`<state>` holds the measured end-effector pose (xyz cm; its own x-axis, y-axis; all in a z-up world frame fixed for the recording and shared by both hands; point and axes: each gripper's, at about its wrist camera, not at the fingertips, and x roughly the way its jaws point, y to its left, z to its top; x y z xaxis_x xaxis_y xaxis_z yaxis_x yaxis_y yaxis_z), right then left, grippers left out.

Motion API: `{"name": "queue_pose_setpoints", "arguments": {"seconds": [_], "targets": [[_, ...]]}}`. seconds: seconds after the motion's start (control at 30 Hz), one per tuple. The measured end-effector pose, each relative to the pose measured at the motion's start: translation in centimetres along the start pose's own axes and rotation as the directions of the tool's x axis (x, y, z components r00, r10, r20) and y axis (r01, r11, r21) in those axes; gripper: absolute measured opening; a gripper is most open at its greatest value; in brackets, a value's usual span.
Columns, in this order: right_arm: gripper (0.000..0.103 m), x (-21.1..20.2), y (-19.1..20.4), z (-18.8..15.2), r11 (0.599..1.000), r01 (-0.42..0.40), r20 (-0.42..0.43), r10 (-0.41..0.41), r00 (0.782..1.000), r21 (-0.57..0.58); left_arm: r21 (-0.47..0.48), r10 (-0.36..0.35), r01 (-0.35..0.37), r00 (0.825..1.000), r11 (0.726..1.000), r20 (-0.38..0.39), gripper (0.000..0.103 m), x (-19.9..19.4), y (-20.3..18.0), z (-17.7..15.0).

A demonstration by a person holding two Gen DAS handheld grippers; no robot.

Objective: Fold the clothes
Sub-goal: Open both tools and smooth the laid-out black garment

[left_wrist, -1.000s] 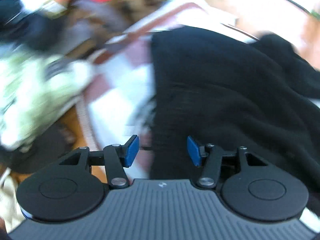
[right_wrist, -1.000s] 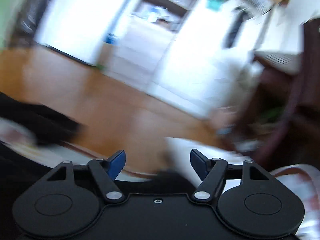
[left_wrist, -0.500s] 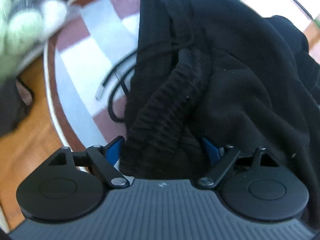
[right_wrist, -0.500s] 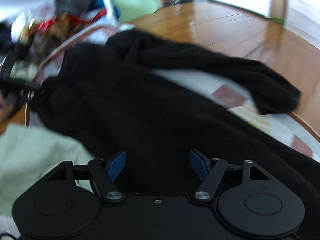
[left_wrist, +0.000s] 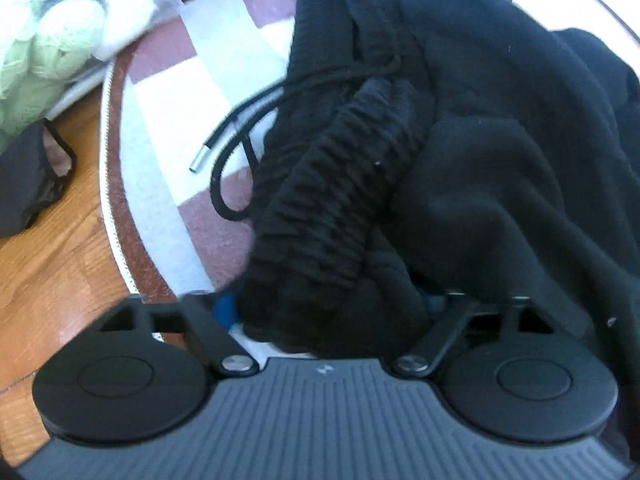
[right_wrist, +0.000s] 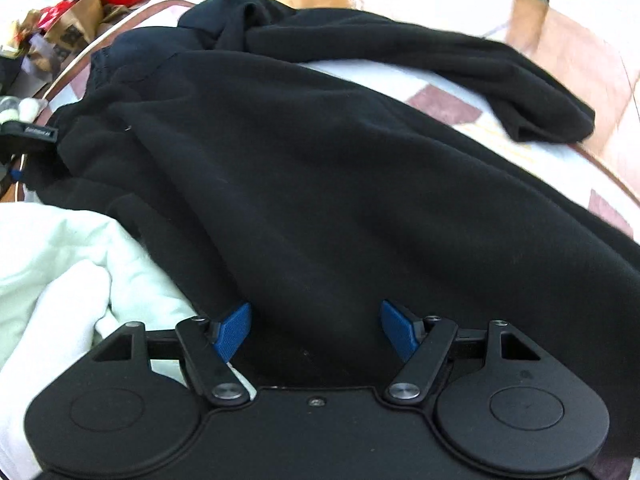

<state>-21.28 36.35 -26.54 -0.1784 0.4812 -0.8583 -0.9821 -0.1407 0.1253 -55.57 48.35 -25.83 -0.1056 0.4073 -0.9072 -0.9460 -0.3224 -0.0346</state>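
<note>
My left gripper (left_wrist: pixel 332 308) is closing around the ribbed waistband (left_wrist: pixel 332 184) of the black sweatpants (right_wrist: pixel 320 168); my right gripper (right_wrist: pixel 316 330) stands wide over their soft fleece. They sprawl across the checked rug (left_wrist: pixel 168 112), drawstring (left_wrist: pixel 236 128) trailing. Limp, bulky fabric; I'd judge the thick waistband the firmest hold.

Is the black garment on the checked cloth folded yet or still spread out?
Not folded: the black garment lies spread and rumpled, one leg trailing sideways, waistband bunched, drawstring loose.
</note>
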Motion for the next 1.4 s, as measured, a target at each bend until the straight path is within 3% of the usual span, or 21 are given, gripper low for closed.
{"name": "queue_pose_setpoints", "arguments": {"seconds": [0.07, 0.1, 0.13, 0.17, 0.2, 0.23, 0.3, 0.4, 0.5, 0.57, 0.67, 0.73, 0.83, 0.9, 1.03, 1.17, 1.2, 1.27, 1.33, 1.4], "targets": [[0.076, 0.1, 0.0, -0.1, 1.0, 0.009, 0.005, -0.009, 1.0, 0.0, 0.06, -0.018, 0.015, 0.999, 0.998, 0.043, 0.046, -0.9, -0.9, -0.3], [0.076, 0.2, -0.2, -0.1, 1.0, 0.011, 0.009, -0.011, 1.0, 0.004, 0.19, 0.032, -0.052, 0.994, 0.98, 0.107, 0.042, -1.8, -2.7, -0.8], [0.075, 0.2, -0.3, -0.1, 1.0, 0.013, 0.013, -0.013, 1.0, 0.007, 0.346, 0.101, -0.171, 0.972, 0.923, 0.21, 0.042, -2.8, -5.2, -1.8], [0.075, 0.3, -0.4, -0.1, 1.0, 0.014, 0.023, -0.014, 1.0, 0.006, 0.453, 0.119, -0.255, 0.944, 0.854, 0.307, 0.041, -3.8, -7.4, -2.9], [0.073, 0.3, -0.4, -0.2, 1.0, 0.015, 0.038, -0.015, 0.999, -0.001, 0.476, 0.089, -0.256, 0.935, 0.841, 0.344, 0.041, -4.9, -8.6, -3.1], [0.071, 0.3, -0.5, -0.2, 1.0, 0.013, 0.047, -0.013, 0.999, -0.008, 0.492, 0.056, -0.248, 0.926, 0.834, 0.373, 0.041, -6.0, -9.8, -3.2], [0.07, 0.1, -0.9, 0.0, 1.0, -0.001, 0.053, 0.001, 0.999, 0.0, 0.464, 0.032, -0.243, 0.908, 0.852, 0.417, 0.041, -7.8, -10.5, -1.9], [0.07, -0.8, -1.9, 0.7, 0.997, -0.052, 0.066, 0.048, 0.997, 0.064, 0.428, 0.031, -0.299, 0.847, 0.853, 0.531, 0.041, -10.6, -10.3, 0.4], [0.07, -2.1, -2.9, 1.7, 0.987, -0.105, 0.099, 0.093, 0.991, 0.118, 0.351, 0.065, -0.335, 0.798, 0.875, 0.599, 0.042, -13.5, -7.7, 1.1], [0.07, -3.3, -3.7, 2.1, 0.978, -0.145, 0.133, 0.125, 0.983, 0.148, 0.289, 0.127, -0.375, 0.775, 0.881, 0.62, 0.042, -14.5, -5.4, 1.3], [0.07, -3.7, -4.8, 2.1, 0.963, -0.192, 0.142, 0.167, 0.976, 0.19, 0.238, 0.228, -0.409, 0.808, 0.881, 0.544, 0.042, -12.3, -0.3, 0.5], [0.07, -3.1, -5.3, 1.7, 0.967, -0.165, 0.115, 0.145, 0.983, 0.195, 0.232, 0.281, -0.411, 0.852, 0.882, 0.441, 0.042, -9.7, 2.8, -2.3], [0.07, -2.6, -5.9, 1.2, 0.975, -0.097, 0.076, 0.084, 0.994, 0.198, 0.325, 0.35, -0.418, 0.903, 0.848, 0.248, 0.045, -4.8, 4.9, -5.7], [0.07, -2.5, -6.5, 1.2, 0.971, -0.089, 0.067, 0.076, 0.995, 0.222, 0.348, 0.348, -0.379, 0.925, 0.858, 0.15, 0.045, -3.1, 5.5, -5.7], [0.07, -2.8, -7.3, 1.8, 0.961, -0.088, 0.081, 0.069, 0.994, 0.262, 0.362, 0.327, -0.395, 0.915, 0.844, 0.235, 0.053, -5.7, 4.0, -3.8], [0.07, -2.8, -7.6, 1.4, 0.958, -0.065, 0.092, 0.041, 0.995, 0.279, 0.3, 0.179, -0.271, 0.936, 0.914, 0.302, 0.063, -10.2, 3.0, -1.7], [0.07, -2.7, -7.8, 1.2, 0.955, -0.059, 0.09, 0.034, 0.995, 0.29, 0.304, 0.142, -0.242, 0.938, 0.921, 0.318, 0.066, -10.8, 2.6, -1.7], [0.07, -2.4, -8.3, 0.9, 0.946, -0.056, 0.084, 0.031, 0.996, 0.318, 0.35, 0.111, -0.237, 0.932, 0.906, 0.345, 0.068, -10.6, 1.0, -2.0], [0.07, -2.2, -8.7, 0.9, 0.938, -0.067, 0.092, 0.037, 0.995, 0.341, 0.366, 0.17, -0.297, 0.925, 0.882, 0.341, 0.068, -10.0, -0.3, -2.6], [0.07, -2.3, -9.1, 0.8, 0.931, -0.079, 0.103, 0.045, 0.994, 0.356, 0.363, 0.128, -0.255, 0.932, 0.896, 0.338, 0.068, -10.7, -0.9, -2.7]]}}
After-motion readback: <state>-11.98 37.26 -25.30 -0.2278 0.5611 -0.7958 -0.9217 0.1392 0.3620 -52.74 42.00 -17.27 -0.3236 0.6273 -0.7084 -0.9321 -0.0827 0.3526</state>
